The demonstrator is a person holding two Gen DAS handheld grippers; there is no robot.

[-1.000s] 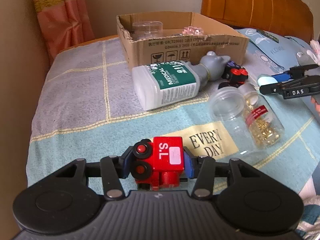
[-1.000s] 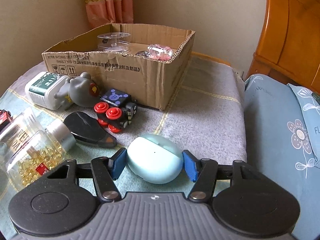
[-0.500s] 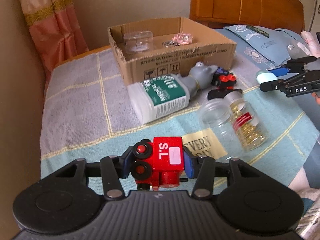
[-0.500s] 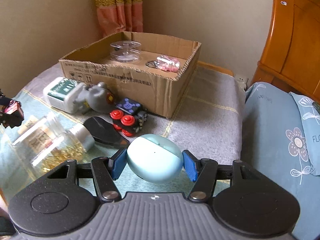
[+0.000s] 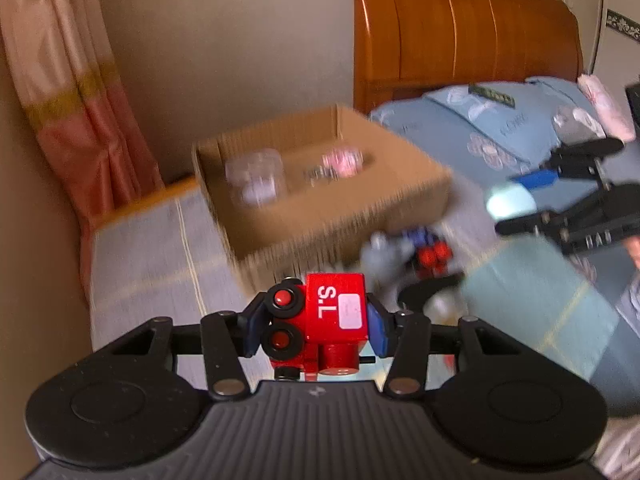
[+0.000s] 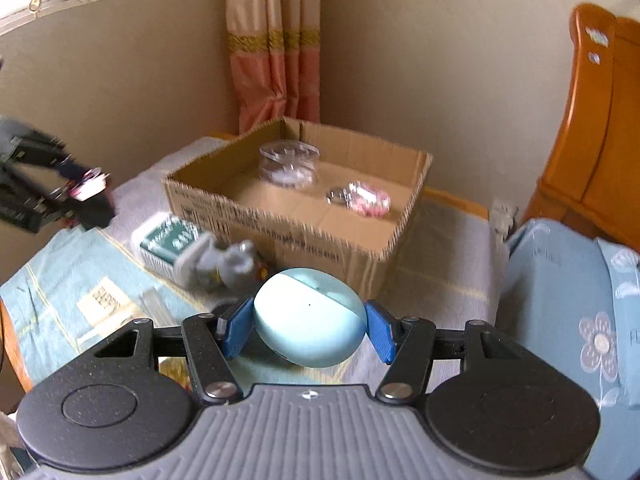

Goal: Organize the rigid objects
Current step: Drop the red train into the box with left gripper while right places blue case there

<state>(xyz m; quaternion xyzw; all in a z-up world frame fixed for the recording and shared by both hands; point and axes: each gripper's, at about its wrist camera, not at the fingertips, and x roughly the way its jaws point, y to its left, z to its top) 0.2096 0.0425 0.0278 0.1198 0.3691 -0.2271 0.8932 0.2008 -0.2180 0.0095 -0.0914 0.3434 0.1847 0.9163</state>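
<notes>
Up close, the left gripper squeezes a red toy train tight between its blue pads, with the white letters "S.L" showing on top. The right gripper squeezes a light blue egg-shaped case the same way. Both toys hang in the air above the bed cover. Just past the case, near the box's front wall, a white bottle with a green label lies on its side, touching a small grey toy. Farther back, at the far edge of the cover, sits an open cardboard box. Inside it are a clear round tub and a pink thing, set a little apart.
</notes>
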